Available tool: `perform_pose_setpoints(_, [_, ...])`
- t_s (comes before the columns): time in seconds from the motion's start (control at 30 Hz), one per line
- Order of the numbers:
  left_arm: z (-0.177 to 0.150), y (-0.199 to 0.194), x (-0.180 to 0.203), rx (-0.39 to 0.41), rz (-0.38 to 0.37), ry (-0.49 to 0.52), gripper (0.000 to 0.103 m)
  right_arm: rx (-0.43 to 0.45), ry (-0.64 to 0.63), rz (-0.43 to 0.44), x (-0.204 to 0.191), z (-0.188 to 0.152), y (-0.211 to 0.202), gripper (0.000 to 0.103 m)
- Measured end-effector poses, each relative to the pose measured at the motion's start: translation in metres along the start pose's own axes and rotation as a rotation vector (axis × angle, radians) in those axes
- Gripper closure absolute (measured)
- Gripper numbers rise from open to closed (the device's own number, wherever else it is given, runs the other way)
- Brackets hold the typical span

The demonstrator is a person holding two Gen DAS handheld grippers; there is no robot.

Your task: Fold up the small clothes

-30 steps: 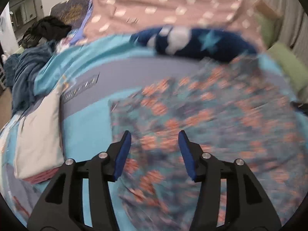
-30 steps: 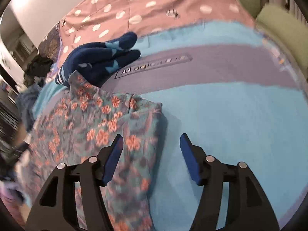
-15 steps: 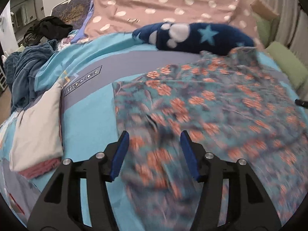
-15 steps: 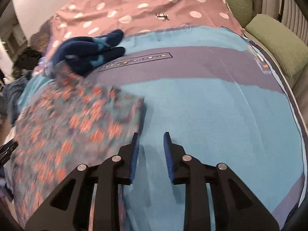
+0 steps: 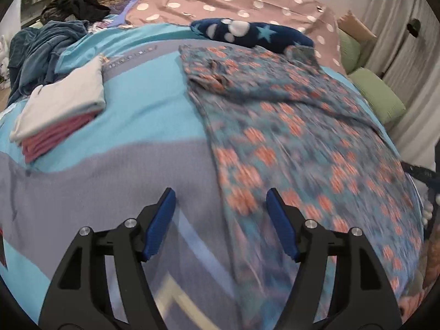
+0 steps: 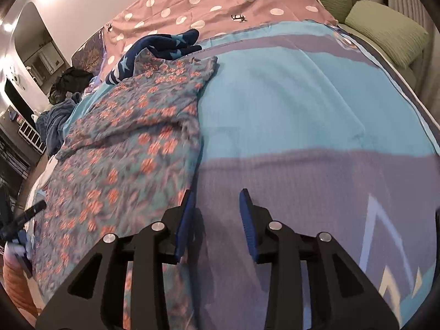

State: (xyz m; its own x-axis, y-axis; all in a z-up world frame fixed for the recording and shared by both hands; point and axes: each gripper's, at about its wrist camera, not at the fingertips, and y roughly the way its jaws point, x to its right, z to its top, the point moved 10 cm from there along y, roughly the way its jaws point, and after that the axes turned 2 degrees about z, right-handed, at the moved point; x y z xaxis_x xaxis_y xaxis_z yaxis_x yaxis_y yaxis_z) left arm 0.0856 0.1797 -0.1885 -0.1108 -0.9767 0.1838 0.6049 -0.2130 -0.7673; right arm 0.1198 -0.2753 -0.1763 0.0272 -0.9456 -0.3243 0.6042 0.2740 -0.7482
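A: Where was the floral garment (image 5: 288, 126) laid, and why so?
B: It was spread lengthwise on the bed (image 6: 288, 104), from the near edge up toward the pillow end, its far end just touching a navy star-patterned piece (image 5: 255, 31). It was judged to have been flattened so that a fold could be made along its length.

A: Was anything gripped?
B: Nothing. The left tool (image 5: 221, 209) was seen with its jaws wide and opening, straddling the garment's left edge without pressing it. The right tool (image 6: 216, 209) was narrower but also opening, only bedcover between its jaws, just beside the garment's right edge.

A: And the folded stack (image 5: 60, 110)?
B: It was kept toward the bed's left edge, well apart, presumably so finished pieces stayed clear.
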Motion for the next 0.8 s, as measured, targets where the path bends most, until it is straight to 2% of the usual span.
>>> perform_pose_setpoints(0.27, [-0.048,-0.031,0.023,0.019,-0.060,0.061,0.034,0.001,0.008,0.039,-0.017,-0.046,-0.024,0.068])
perform_pose_setpoints(0.43, [-0.065,-0.044,0.033,0.018,-0.092,0.075,0.035,0.025,0.038,0.057,-0.016,-0.072,-0.042,0.067])
perform_pose_setpoints(0.63, [-0.091,-0.064,0.050,0.026,-0.171,0.077,0.037,0.034,0.048,0.076,-0.016,-0.101,-0.064,0.061])
perform_pose_setpoints(0.73, [-0.101,-0.073,0.051,0.033,-0.204,0.045,0.045,0.033,0.047,0.086,-0.016,-0.117,-0.075,0.061])
perform_pose_setpoints(0.8, [-0.107,-0.077,0.050,0.032,-0.213,0.029,0.055,0.030,0.053,0.095,-0.015,-0.125,-0.082,0.060])
